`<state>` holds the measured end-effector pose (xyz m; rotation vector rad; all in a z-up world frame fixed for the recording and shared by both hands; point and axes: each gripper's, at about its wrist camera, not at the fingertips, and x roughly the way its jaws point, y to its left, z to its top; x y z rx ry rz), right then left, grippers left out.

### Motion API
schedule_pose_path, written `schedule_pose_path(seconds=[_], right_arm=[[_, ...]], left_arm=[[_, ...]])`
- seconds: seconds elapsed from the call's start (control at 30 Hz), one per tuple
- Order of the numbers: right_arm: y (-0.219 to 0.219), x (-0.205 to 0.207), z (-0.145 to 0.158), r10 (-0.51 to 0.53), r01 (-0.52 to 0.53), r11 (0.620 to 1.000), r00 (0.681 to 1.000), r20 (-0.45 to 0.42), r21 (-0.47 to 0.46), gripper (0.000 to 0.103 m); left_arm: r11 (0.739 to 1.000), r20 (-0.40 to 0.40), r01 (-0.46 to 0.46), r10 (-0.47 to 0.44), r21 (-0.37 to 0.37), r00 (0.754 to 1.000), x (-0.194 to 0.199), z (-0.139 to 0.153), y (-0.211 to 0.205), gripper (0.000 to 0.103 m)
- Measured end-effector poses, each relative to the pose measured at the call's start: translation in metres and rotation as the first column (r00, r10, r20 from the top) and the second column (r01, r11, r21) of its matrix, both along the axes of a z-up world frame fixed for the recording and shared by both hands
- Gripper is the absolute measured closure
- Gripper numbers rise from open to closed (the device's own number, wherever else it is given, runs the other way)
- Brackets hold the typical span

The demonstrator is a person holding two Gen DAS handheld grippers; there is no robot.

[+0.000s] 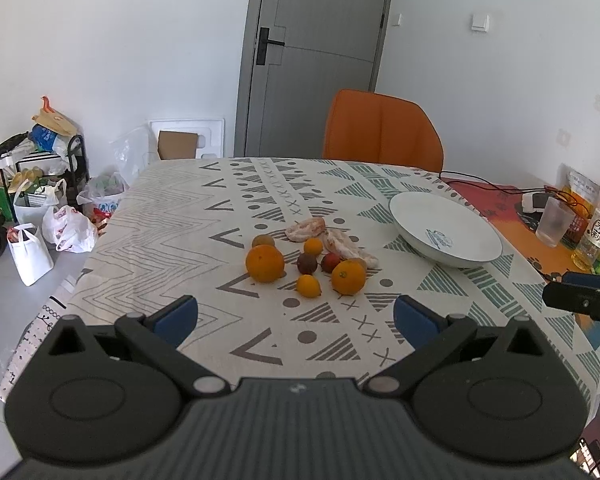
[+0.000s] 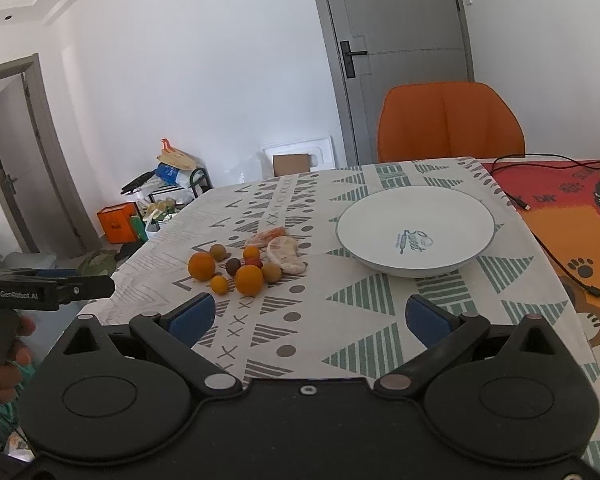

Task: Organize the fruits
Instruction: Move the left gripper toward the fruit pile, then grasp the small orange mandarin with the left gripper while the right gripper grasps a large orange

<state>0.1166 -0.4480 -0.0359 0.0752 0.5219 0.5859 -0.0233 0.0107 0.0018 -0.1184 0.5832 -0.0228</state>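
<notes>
A cluster of fruit lies on the patterned tablecloth: a large orange (image 1: 265, 263) (image 2: 201, 266), a second orange (image 1: 348, 277) (image 2: 249, 279), small tangerines (image 1: 308, 286) (image 2: 219, 284), a dark plum (image 1: 307, 263), a red fruit (image 1: 330, 262), brown kiwis (image 2: 271, 272) and peeled pomelo pieces (image 1: 342, 244) (image 2: 285, 254). A white bowl (image 1: 480, 256) (image 2: 364, 216) stands empty to the right of them. My left gripper (image 1: 296, 316) is open and empty, short of the fruit. My right gripper (image 2: 308, 316) is open and empty, short of the bowl.
An orange chair (image 1: 380, 132) stands at the table's far side. Cables (image 2: 548, 204), a plastic cup (image 1: 554, 220) and a bottle (image 1: 598, 228) sit on the orange mat at right. Bags (image 1: 68, 228) clutter the floor at left.
</notes>
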Motion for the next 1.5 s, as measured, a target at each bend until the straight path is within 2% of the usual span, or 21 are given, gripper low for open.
schedule_pose_path(seconds=[0.2, 0.33, 0.47, 0.77, 0.97, 1.37, 1.5], right_arm=[[0.004, 0.003, -0.001, 0.001, -0.001, 1.000, 1.000, 0.007, -0.006, 0.000], [0.006, 0.007, -0.001, 0.017, -0.017, 0.999, 1.000, 0.019, 0.027, 0.000], [0.006, 0.015, -0.001, 0.039, -0.038, 0.997, 0.999, -0.002, 0.062, 0.000], [0.022, 0.039, -0.014, 0.055, -0.050, 0.996, 0.996, -0.075, 0.076, 0.000], [0.035, 0.052, -0.024, 0.071, -0.065, 0.995, 0.995, -0.076, 0.073, 0.000], [0.065, 0.073, -0.044, 0.091, -0.087, 0.995, 0.993, -0.076, 0.048, 0.005], [0.072, 0.079, -0.051, 0.095, -0.091, 0.995, 0.992, -0.085, 0.051, 0.007]], left_arm=[[1.000, 0.003, 0.012, -0.012, -0.004, 1.000, 0.004, 0.001, 0.002, 0.000], [1.000, 0.001, 0.016, -0.016, -0.009, 1.000, 0.011, 0.001, 0.003, 0.000], [0.999, 0.010, 0.025, -0.025, -0.020, 1.000, 0.021, 0.001, 0.006, 0.000], [0.999, 0.008, 0.052, -0.052, -0.012, 0.999, 0.047, -0.008, 0.002, 0.003], [0.998, -0.030, 0.065, -0.066, -0.026, 0.997, 0.070, -0.023, 0.001, 0.017], [0.993, -0.102, 0.076, -0.085, -0.090, 0.991, 0.106, -0.053, 0.007, 0.035], [0.992, -0.129, 0.084, -0.096, -0.094, 0.987, 0.116, -0.064, 0.007, 0.038]])
